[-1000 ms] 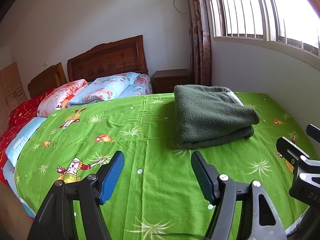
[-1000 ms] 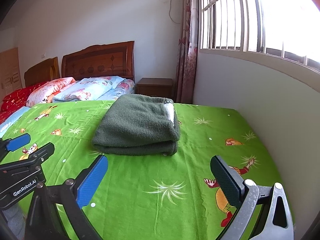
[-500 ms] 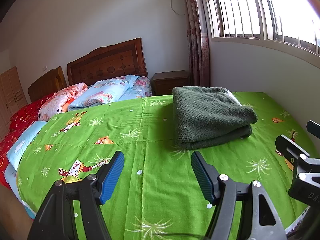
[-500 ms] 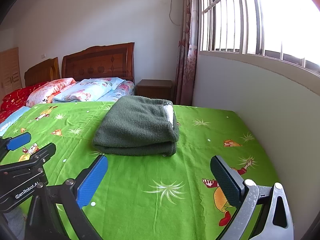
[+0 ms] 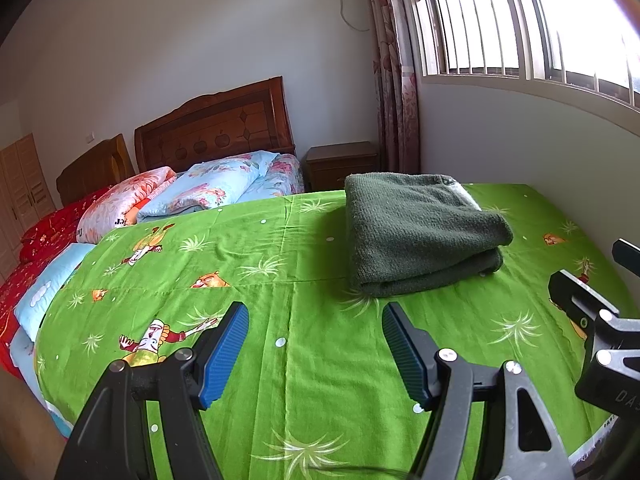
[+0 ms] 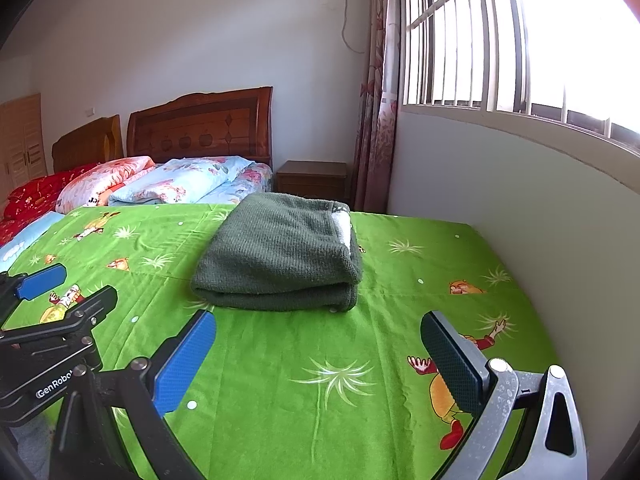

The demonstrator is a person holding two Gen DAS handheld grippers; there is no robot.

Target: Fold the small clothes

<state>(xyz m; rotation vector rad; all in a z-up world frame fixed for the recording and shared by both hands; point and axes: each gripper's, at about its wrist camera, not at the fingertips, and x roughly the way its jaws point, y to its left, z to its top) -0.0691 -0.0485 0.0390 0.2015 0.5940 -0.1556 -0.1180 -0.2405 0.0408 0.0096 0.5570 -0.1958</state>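
A dark green knitted garment [image 5: 420, 232] lies folded in a neat stack on the green cartoon bedspread [image 5: 280, 272]; it also shows in the right wrist view [image 6: 280, 252], with a white inner edge at its right side. My left gripper [image 5: 314, 348] is open and empty, above the bedspread, short of the garment and left of it. My right gripper [image 6: 320, 356] is open and empty, short of the garment. Neither touches it.
Floral pillows and a folded quilt [image 5: 208, 192] lie at the wooden headboard [image 5: 212, 128]. A wooden nightstand [image 6: 312, 178] stands by the curtain. A white wall under a barred window [image 6: 500, 200] runs along the bed's right side.
Both grippers have drawn back and tilted up slightly; the garment sits a little farther off in both views. The garment has not moved.
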